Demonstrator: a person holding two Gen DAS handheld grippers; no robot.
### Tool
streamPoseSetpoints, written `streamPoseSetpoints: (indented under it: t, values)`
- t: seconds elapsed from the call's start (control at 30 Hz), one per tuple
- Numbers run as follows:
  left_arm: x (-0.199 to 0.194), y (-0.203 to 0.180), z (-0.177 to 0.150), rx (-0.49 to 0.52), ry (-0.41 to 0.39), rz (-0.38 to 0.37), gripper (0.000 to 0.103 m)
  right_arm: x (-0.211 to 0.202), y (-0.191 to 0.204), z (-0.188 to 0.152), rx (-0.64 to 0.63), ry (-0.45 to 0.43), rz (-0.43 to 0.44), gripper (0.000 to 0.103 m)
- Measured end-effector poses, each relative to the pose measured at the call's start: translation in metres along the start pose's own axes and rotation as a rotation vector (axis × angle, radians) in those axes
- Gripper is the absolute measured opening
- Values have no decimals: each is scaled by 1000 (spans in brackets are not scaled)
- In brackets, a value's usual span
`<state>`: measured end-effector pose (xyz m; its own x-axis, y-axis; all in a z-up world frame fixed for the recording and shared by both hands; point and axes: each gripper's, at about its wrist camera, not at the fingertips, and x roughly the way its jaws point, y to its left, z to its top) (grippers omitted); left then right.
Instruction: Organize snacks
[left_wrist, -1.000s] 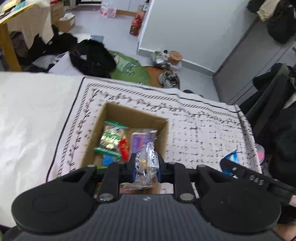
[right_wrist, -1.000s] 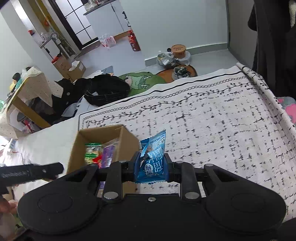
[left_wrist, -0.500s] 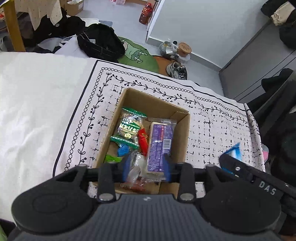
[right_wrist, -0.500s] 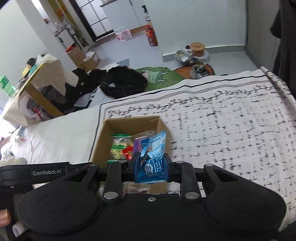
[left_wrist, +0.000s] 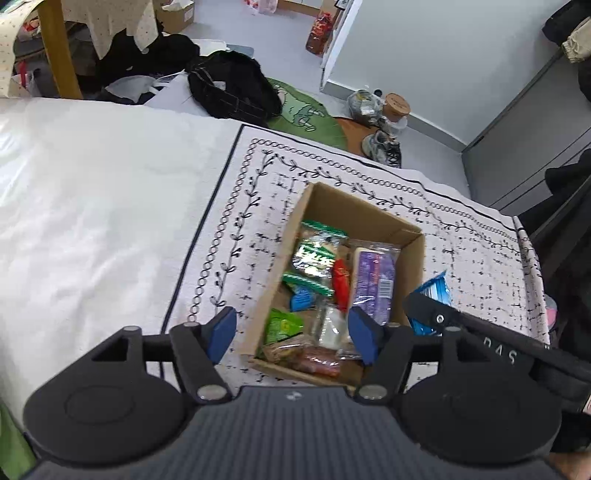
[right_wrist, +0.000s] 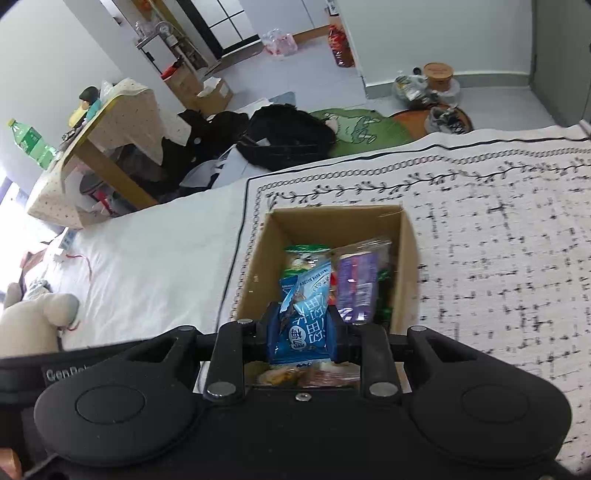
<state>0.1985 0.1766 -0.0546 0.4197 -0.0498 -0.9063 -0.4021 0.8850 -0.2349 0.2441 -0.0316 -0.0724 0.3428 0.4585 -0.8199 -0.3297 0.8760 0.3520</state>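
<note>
Above the cardboard box (right_wrist: 334, 221), the right gripper (right_wrist: 300, 328) clamps a blue packet (right_wrist: 301, 325) with Chinese characters; the left gripper (left_wrist: 291, 332), marked "GenRob", is spread wide, empty.

R tongs (right_wrist: 301, 334) gripping blue pkt (right_wrist: 300, 325), over box (right_wrist: 332, 218)

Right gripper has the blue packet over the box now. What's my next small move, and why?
Probably open the right gripper and let the blue packet drop. It hangs over the near end of the cardboard box, above the other snacks, with the left gripper open and holding nothing. If unsure, lower slightly first so it lands inside.
</note>
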Motion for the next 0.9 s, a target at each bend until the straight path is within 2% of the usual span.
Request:
streamPoseSetpoints:
  t: [0.1, 0.2, 0.23, 0.37, 0.43, 0.67, 0.8, 0.9]
  values:
    - [-1, 7, 0, -3, 7, 21, 69, 5, 4, 1, 22, -5, 50, 32]
    - [0, 13, -1, -8, 13, 52, 72, 7, 2, 1, 44, 7, 52, 59]
    - [1, 15, -1, -12, 17, 56, 73, 5, 0, 0, 44, 2, 59, 62]
    - [2, 13, -6, 5, 20, 64, 78, -2, -6, -2, 40, 6, 43, 67]
    - [2, 10, -8, 20, 23, 66, 81, -8, -11, -4, 44, 3, 27, 73]
    - [-3, -2, -15, 73, 3, 51, 96, -26, -28, -10, 47, -21, -15, 83]
    - [-7, -12, -18, 101, -9, 39, 103, -40, -39, -14, 49, -49, -47, 94]
    - [-9, -20, -22, 123, -17, 30, 103, -51, -49, -18, 59, -70, -69, 100]
